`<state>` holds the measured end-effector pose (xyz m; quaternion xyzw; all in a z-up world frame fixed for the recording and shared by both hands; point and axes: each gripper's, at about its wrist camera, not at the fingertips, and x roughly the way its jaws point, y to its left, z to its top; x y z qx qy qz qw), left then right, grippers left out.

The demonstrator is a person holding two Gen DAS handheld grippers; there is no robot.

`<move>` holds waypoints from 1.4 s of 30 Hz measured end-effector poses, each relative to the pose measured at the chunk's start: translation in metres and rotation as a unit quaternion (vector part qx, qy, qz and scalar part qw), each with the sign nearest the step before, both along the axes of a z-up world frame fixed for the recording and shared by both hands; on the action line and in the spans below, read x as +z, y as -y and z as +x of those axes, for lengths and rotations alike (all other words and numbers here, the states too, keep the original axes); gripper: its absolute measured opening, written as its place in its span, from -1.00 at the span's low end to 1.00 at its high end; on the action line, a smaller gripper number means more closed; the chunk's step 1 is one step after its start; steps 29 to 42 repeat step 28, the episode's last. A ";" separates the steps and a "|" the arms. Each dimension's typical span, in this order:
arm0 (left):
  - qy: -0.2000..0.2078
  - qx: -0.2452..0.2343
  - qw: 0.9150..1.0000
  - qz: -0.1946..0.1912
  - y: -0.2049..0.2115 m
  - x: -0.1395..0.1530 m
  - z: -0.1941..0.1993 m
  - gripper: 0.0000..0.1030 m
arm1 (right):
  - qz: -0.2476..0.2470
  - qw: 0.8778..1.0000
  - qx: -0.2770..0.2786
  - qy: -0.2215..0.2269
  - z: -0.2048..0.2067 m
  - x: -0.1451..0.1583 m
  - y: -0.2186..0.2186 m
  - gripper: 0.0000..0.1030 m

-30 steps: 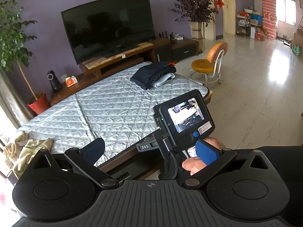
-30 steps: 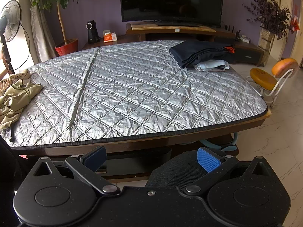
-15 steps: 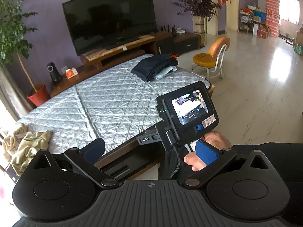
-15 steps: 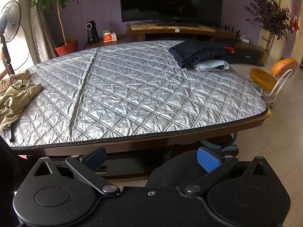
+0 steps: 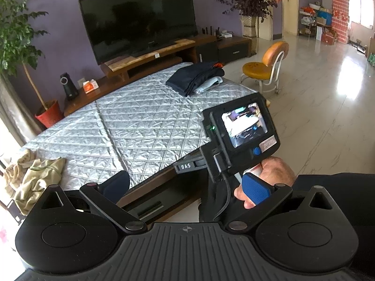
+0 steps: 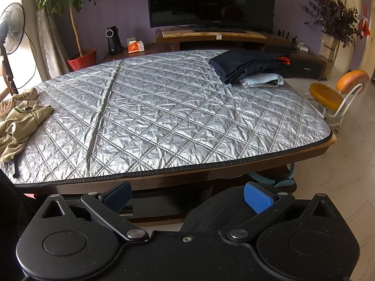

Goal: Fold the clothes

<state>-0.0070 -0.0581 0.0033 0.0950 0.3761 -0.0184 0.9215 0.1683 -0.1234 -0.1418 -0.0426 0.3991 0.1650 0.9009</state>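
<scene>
Clothes on the quilted counter [image 6: 175, 117]

A crumpled olive-tan garment [image 6: 21, 126] lies at the left edge of the frame; a folded dark navy garment [image 6: 246, 64] sits at upper right, partly on top of a folded pale blue garment [image 6: 264, 79].

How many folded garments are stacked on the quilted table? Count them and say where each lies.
2 visible. A dark navy garment on top at the far right corner; a light blue one beneath, poking out toward the chair side. Others may be hidden under the stack.

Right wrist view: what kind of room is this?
Probably a home living room used for folding: a TV on a wooden stand, potted plant, and a table under a quilted silver cover holding clothes.
</scene>
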 end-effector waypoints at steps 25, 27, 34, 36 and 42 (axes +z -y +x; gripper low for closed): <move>-0.006 0.033 0.998 -0.060 -0.079 -0.027 0.064 0.99 | -0.109 0.988 0.063 0.093 0.027 0.020 -0.077 0.99; -0.001 0.034 0.997 -0.071 -0.089 -0.031 0.074 0.99 | -0.117 0.987 0.068 0.086 0.036 0.014 -0.081 0.99; 0.003 0.036 0.996 -0.075 -0.094 -0.032 0.079 0.99 | -0.117 0.988 0.068 0.080 0.040 0.011 -0.082 0.99; 0.003 0.036 0.996 -0.075 -0.094 -0.032 0.079 0.99 | -0.117 0.988 0.068 0.080 0.040 0.011 -0.082 0.99; 0.003 0.036 0.996 -0.075 -0.094 -0.032 0.079 0.99 | -0.117 0.988 0.068 0.080 0.040 0.011 -0.082 0.99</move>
